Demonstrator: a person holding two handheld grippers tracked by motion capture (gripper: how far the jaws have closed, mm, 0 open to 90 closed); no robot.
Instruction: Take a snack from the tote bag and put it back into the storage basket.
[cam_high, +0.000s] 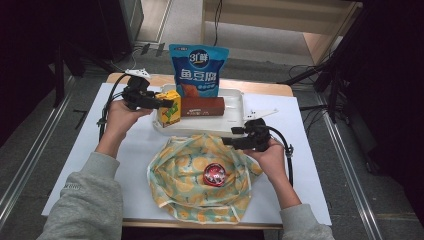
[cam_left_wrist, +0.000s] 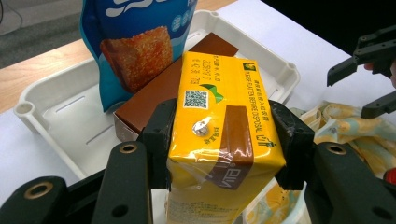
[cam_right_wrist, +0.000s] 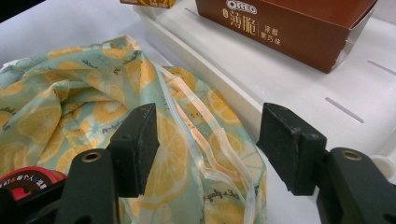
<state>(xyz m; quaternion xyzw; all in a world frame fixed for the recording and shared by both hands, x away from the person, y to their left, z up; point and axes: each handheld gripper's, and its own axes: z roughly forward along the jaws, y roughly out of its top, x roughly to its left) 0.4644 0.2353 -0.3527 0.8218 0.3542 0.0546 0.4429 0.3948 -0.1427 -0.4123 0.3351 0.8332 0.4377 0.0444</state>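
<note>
My left gripper (cam_high: 161, 103) is shut on a yellow drink carton (cam_high: 172, 116), its pads (cam_left_wrist: 161, 135) pressing both sides of the carton (cam_left_wrist: 219, 140). The carton sits at the left end of a white tray (cam_high: 235, 122); whether it rests on the tray I cannot tell. A lemon-print cloth bag (cam_high: 185, 170) lies open in front of the tray with a red round item (cam_high: 216, 174) inside. My right gripper (cam_high: 229, 136) stands open at the bag's far right rim. Between its jaws (cam_right_wrist: 210, 144) lies the bag's clear strap (cam_right_wrist: 222, 149), untouched.
In the tray a brown Oreo box (cam_high: 202, 106) lies flat and a blue snack bag (cam_high: 198, 70) stands behind it. A white sheet (cam_high: 75, 165) covers the table, with bare room left and right of the bag. Cables trail from both grippers.
</note>
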